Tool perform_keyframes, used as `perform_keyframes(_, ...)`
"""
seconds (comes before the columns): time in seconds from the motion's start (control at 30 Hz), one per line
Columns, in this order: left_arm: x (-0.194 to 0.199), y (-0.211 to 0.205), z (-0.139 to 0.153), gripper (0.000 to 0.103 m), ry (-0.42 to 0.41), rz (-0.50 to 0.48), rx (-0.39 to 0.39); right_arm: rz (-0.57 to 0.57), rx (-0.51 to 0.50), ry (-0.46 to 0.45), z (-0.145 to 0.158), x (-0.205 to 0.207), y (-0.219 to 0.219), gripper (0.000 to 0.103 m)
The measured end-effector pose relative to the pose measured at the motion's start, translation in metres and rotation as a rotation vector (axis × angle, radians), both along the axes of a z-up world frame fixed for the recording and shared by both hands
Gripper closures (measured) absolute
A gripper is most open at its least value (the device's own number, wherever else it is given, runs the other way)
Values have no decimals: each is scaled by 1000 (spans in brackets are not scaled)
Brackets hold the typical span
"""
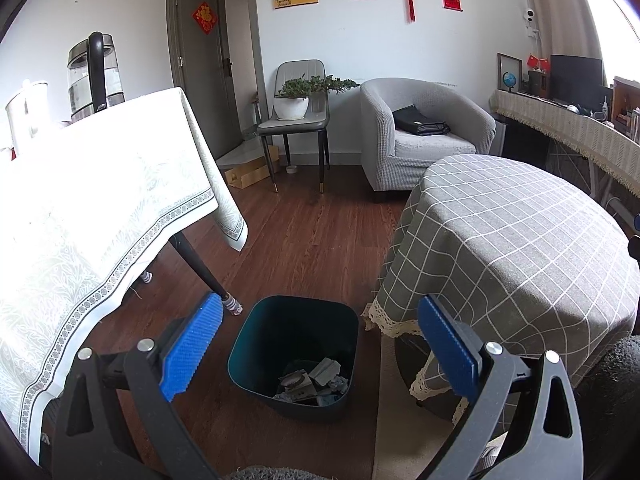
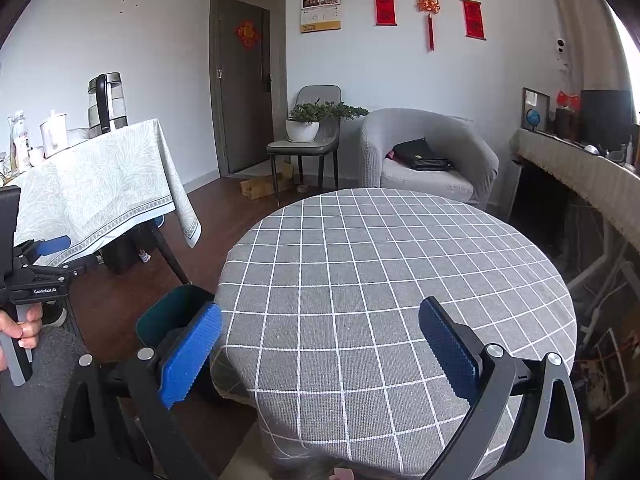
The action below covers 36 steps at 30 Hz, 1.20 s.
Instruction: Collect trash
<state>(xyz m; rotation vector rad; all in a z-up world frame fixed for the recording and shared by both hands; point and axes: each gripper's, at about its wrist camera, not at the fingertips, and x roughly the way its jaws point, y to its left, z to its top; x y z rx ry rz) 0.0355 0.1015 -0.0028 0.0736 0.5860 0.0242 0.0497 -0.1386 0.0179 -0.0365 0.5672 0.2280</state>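
At the bottom centre of my left wrist view sits the bin [image 1: 294, 354], a dark teal tub with rounded corners standing on the wooden floor [image 1: 308, 232]. Crumpled paper and other scraps [image 1: 314, 382] lie at its bottom, toward the lower right of the tub. My left gripper [image 1: 320, 346] frames it from either side, blue pads [image 1: 192, 346] spread wide apart with nothing between them. The bin stands between a dark table leg [image 1: 200, 264] on its left and the lace hem of a grey checked tablecloth [image 1: 508, 256] on its right.

The left third of that view is filled by a pale patterned tablecloth [image 1: 92, 208], with a glass kettle [image 1: 94, 76] at the upper left. Further back, near the centre top, a potted plant [image 1: 296, 98] rests on a grey chair [image 1: 294, 120], and a grey armchair [image 1: 420, 136] with a black bag [image 1: 420, 122] on its seat stands to the right of it.

In my right wrist view, my right gripper [image 2: 320, 346] hangs over the near edge of the round table [image 2: 400, 272], its pads also wide apart and empty. The checked cloth shows no items on the part I can see. The rim of the bin [image 2: 172, 312] peeks out at the lower left, just beside the table's edge and partly behind my left-hand pad. At the far left edge, my hand [image 2: 20, 324] grips the handle of the other gripper.
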Motion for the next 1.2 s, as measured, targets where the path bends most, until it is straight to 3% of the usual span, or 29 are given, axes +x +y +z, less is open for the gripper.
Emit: perform_keyframes(1.2, 1, -4, -3, 3, 20, -8, 3, -4, -8, 2, -2, 1, 4, 3)
